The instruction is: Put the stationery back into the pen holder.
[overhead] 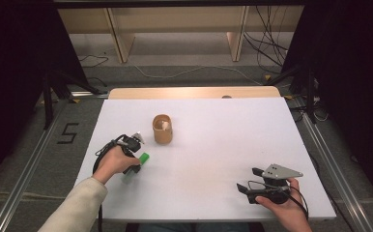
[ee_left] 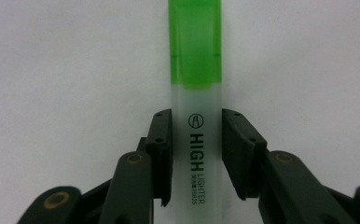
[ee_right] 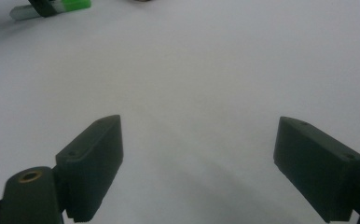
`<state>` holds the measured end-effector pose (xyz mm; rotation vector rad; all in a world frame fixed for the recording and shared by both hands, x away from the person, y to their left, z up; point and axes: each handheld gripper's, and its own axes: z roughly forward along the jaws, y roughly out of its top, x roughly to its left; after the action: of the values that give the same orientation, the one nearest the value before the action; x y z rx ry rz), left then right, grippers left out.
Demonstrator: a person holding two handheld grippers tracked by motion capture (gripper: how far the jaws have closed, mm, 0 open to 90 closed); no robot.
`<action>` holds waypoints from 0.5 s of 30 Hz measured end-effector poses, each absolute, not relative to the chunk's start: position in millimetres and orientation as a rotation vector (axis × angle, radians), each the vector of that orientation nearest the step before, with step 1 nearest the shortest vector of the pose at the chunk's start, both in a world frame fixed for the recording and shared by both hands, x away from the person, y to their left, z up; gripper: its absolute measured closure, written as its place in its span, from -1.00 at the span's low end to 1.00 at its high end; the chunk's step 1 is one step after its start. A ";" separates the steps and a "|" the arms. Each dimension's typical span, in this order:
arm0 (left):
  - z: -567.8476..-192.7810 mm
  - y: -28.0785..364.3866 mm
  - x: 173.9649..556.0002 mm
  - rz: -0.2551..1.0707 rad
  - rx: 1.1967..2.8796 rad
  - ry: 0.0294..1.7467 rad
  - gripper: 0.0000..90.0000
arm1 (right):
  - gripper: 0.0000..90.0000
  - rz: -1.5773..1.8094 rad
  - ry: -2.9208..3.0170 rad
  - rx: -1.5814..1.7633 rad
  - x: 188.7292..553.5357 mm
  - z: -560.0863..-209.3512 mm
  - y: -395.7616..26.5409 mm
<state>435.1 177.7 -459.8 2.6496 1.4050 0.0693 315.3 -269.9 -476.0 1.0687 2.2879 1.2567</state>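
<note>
Green-capped, with a frosted clear barrel, the highlighter lies on the white table under my left gripper; nearby stands a tan cup with something pale inside. My left gripper view adds black lettering on the barrel, both pads clamped against it. My right gripper gapes, released, over bare table.

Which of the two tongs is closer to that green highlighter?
Left. The left tongs sit around the green highlighter, pads against its clear barrel. The right tongs are open, far across the white table.
</note>
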 end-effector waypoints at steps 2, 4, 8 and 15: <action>-459.7 177.6 435.0 0.067 2.650 1.403 0.47 | -0.63 1.258 2.287 1.063 315.5 -476.1 -270.0; -459.3 178.1 435.2 0.063 2.658 1.397 0.47 | -0.63 1.257 2.288 1.068 315.3 -476.0 -270.0; -459.2 178.5 434.4 0.052 2.633 1.399 0.47 | -0.63 1.259 2.287 1.064 315.4 -476.0 -270.0; -455.3 179.5 432.6 0.067 2.610 1.378 0.47 | -0.63 1.258 2.287 1.067 315.2 -475.9 -269.9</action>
<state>432.6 179.5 -455.3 2.6103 1.3782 0.0674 315.2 -269.9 -475.9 1.0668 2.2870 1.2583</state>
